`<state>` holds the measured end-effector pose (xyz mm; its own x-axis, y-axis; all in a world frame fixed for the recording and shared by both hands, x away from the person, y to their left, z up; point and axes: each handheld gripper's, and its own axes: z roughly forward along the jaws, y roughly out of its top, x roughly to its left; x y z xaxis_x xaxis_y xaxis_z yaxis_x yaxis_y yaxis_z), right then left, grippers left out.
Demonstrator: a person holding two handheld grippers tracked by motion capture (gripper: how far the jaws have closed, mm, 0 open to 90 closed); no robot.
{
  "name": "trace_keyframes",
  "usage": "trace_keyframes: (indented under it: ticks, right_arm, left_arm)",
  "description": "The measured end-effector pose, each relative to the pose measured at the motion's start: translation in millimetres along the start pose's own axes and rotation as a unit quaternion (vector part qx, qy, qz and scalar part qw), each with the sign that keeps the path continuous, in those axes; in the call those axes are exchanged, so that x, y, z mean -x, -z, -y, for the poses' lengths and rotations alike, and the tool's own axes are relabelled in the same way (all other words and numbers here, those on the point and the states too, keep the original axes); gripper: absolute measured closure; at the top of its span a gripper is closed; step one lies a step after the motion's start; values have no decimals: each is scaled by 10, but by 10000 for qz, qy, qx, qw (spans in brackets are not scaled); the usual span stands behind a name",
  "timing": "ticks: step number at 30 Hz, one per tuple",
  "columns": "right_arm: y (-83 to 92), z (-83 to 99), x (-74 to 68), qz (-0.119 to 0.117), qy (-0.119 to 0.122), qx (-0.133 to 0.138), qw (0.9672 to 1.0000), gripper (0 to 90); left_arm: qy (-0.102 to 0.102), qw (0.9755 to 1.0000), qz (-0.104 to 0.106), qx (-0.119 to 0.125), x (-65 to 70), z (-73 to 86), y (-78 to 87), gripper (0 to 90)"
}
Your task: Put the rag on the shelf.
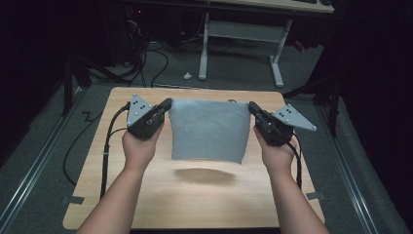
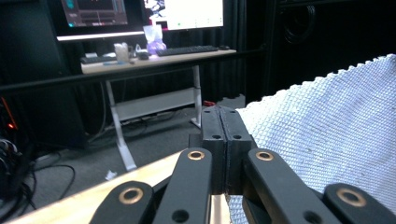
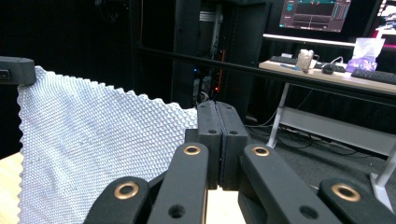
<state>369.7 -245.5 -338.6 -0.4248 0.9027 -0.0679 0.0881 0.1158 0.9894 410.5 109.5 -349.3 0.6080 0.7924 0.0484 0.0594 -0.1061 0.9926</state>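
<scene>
**Cloth held level by its two top corners above the table**

Nearest the person, the bare front of the table point(image 1: 146, 204) is seen, and on it, slightly beyond, a soft shadow lying below the cloth's lower hem. The hem hangs free above the table, not touching it.

Next come the two hands. The left gripper point(image 1: 165, 105) is held at the cloth's left top corner and the right gripper point(image 1: 253, 108) at its right top corner; both sit above the table's middle, at about the same height and equally far from the cloth's centre, so neither hand is nearer. In each gripper view the jaws are seen pressed together, with a corner of the grey cloth point(image 1: 209, 129) pinched between them: the cloth spreads rightward from the left gripper point(image 2: 226, 112) and leftward from the right gripper point(image 3: 215, 106).

The cloth's top edge is thus stretched as a line running from jaw to jaw, crosswise over the table, with the sheet hanging down from it. The coming move is judged to depend on that line being kept level and taut, both hands moving together.

Beyond the table's far edge, a desk point(image 2: 154, 58) with a keyboard and screens is seen.
</scene>
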Motion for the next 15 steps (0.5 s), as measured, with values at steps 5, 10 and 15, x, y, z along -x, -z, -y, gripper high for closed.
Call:
trace_keyframes:
  ticks: [5, 10, 15]
  right_arm:
    - [-103, -92, 36, 7, 61, 41, 10000, 900]
    - [-229, -178, 90, 39, 98, 109, 9999, 900]
    - [-391, -289, 164, 63, 145, 118, 9998, 900]
  left_arm:
    - [-105, 9999, -82, 35, -62, -132, -76, 898]
    - [-245, 9995, -218, 17, -160, -241, -189, 898]
    - [-331, 9990, -293, 77, -251, -323, -317, 898]
